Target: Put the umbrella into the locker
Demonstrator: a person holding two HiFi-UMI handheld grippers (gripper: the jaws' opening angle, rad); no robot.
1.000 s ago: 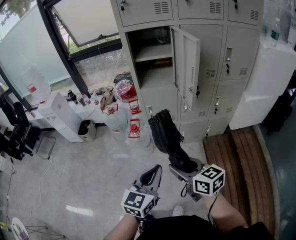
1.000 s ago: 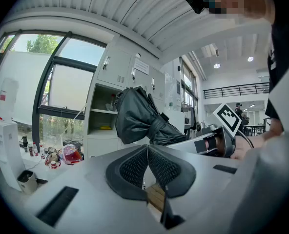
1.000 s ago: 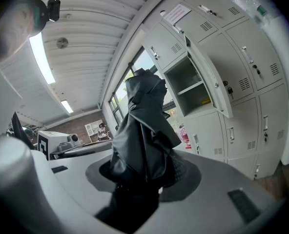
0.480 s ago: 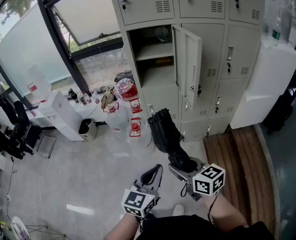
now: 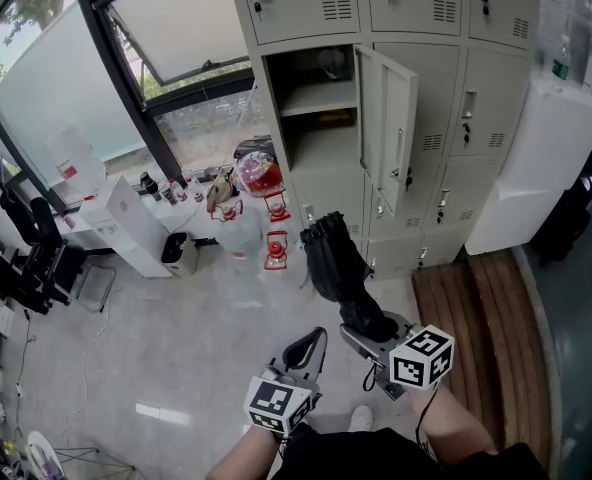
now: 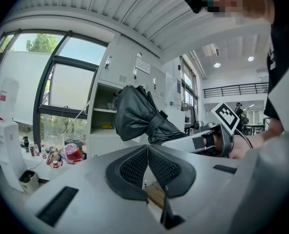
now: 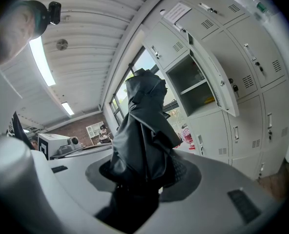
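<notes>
R claw [image 5: 366, 326] w/ umbrella [image 5: 334, 266] in it, before locker [image 5: 321, 146]; L claw [image 5: 310, 345] near, on its left.

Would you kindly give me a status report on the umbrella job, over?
Right hand-held gripper shut on folded black umbrella. Left hand-held gripper shut, empty. Locker ahead, door open, umbrella not yet in. Nothing seen blocking the way.

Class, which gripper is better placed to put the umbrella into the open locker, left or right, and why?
Right. The right gripper holds the umbrella, aimed toward the open locker; the left gripper is shut and empty.
</notes>
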